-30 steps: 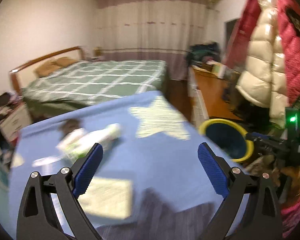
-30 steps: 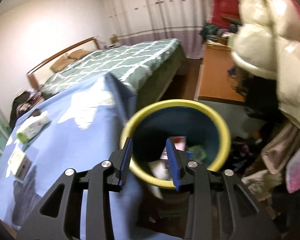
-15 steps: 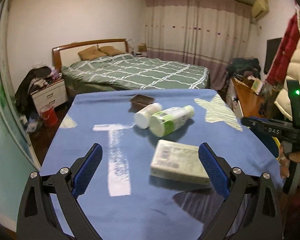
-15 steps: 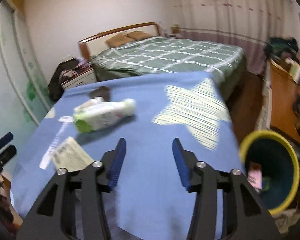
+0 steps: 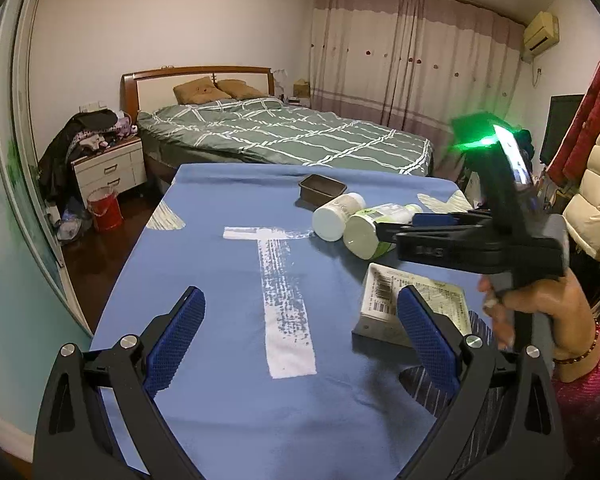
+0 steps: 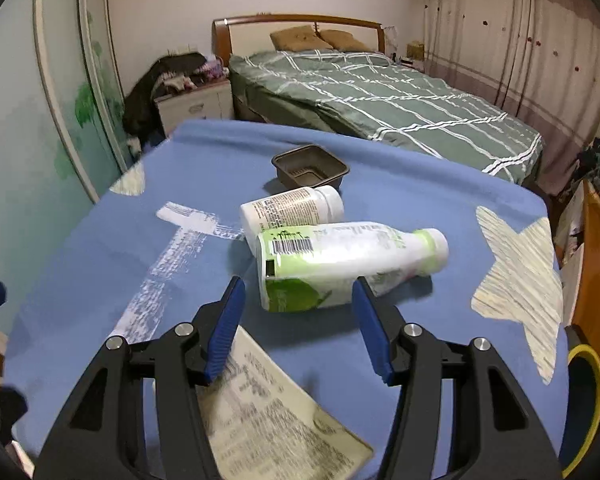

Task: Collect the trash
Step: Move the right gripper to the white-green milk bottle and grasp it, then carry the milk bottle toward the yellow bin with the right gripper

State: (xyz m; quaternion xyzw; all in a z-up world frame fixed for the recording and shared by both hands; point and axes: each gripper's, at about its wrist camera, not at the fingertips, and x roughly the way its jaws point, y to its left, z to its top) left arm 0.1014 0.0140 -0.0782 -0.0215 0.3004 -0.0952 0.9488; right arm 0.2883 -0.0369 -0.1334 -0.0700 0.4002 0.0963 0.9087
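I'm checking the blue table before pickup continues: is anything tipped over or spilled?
Both bottles lie on their sides: the green-label bottle and the white bottle beside it, touching. No spill shows. The brown tray sits upright.

A green checked bed (image 5: 292, 132), a white nightstand (image 5: 110, 168) and pink curtains (image 5: 412, 76) stand behind.

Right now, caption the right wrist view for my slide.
Open right claw nears a green bottle lying on the blue table.
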